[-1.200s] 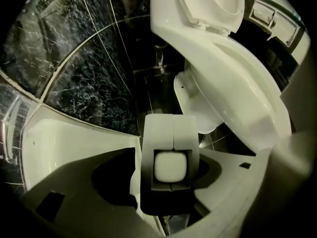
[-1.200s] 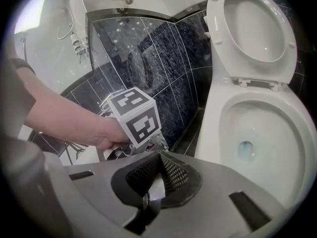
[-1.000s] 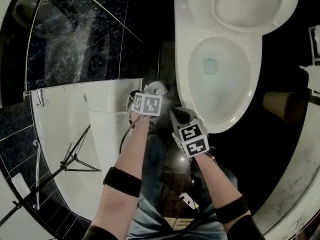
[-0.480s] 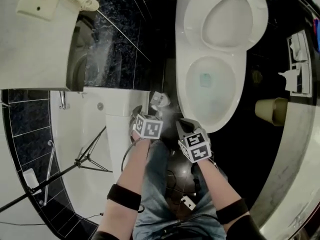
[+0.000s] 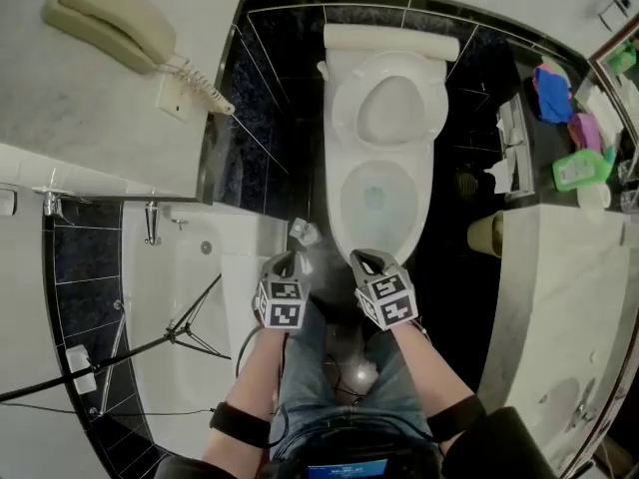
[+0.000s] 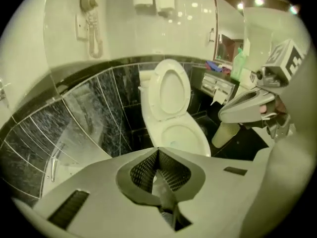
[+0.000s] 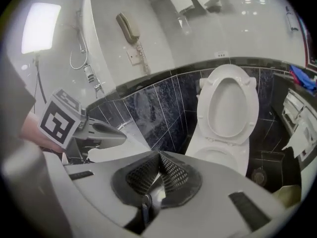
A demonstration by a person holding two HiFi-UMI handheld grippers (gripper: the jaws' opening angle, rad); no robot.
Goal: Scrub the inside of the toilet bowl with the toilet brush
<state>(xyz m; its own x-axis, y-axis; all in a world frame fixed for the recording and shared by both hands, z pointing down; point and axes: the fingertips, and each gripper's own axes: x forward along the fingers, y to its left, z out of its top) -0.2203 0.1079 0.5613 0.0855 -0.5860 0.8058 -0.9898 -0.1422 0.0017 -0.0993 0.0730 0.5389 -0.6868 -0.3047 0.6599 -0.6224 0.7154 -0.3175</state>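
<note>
Both grippers hang low in the middle of the frame, just below the toilet bowl, whose lid stands up. The left gripper has just closed its jaws on nothing; the right gripper has its jaws together, also empty. A small white thing left of the bowl's foot may be the toilet brush. This fits a brush yet to be fetched or one already put back; either way, keep both grippers off the rim

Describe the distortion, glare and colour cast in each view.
Head view: wide-angle bend curves the wall tiles around a sharp toilet. Left gripper view: yellowish cast, ceiling lights flare, corners black. Right gripper view: bright rectangle blown out, corners black.
</note>
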